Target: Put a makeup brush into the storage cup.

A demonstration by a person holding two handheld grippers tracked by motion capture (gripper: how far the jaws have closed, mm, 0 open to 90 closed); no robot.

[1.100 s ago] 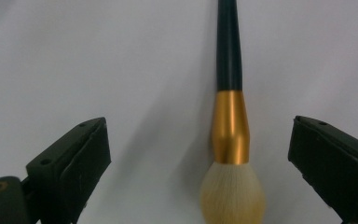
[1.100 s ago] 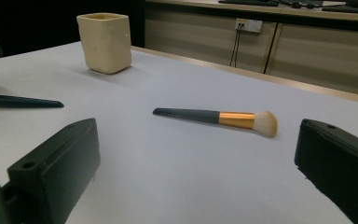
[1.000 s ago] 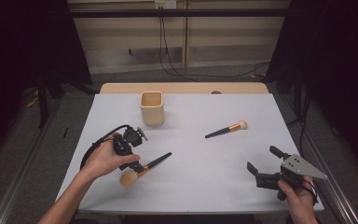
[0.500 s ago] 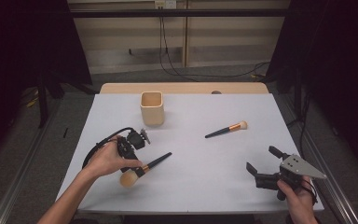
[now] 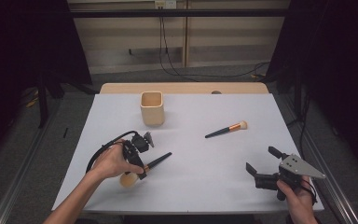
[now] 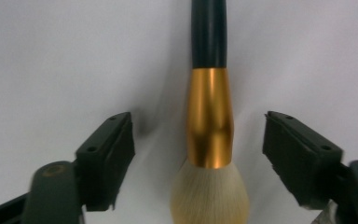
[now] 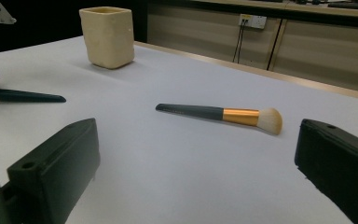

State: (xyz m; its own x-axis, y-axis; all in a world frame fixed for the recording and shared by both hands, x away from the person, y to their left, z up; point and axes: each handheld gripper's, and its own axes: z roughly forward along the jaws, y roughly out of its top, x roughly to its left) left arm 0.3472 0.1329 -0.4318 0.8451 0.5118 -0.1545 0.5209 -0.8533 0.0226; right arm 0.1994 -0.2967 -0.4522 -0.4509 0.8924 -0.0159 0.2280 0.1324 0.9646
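White sheeting covers the desk (image 5: 200, 154), with a strip of bare wood along its far edge and dark curtains to either side. Near the left part of the near edge lies the large brush (image 5: 144, 169), its pale bristle head toward the near edge and its dark handle pointing toward the desk's middle. The left gripper (image 5: 137, 156) is down over it: in the left gripper view the gold ferrule (image 6: 209, 123) runs up between the two jaws, which have just been closing but stand clear of it on both sides, a gap of white showing between each pad and the metal. The brush lies flat on the desk. A black cable loops from that gripper toward the left edge. Farther in, toward the far edge left of centre, stands the cup (image 5: 152, 108), upright and well apart from the brush. A small brush (image 5: 227, 129) lies right of centre, bristles toward the right edge. At the near right corner the right gripper (image 5: 264, 164) rests with jaws wide apart and nothing between them.
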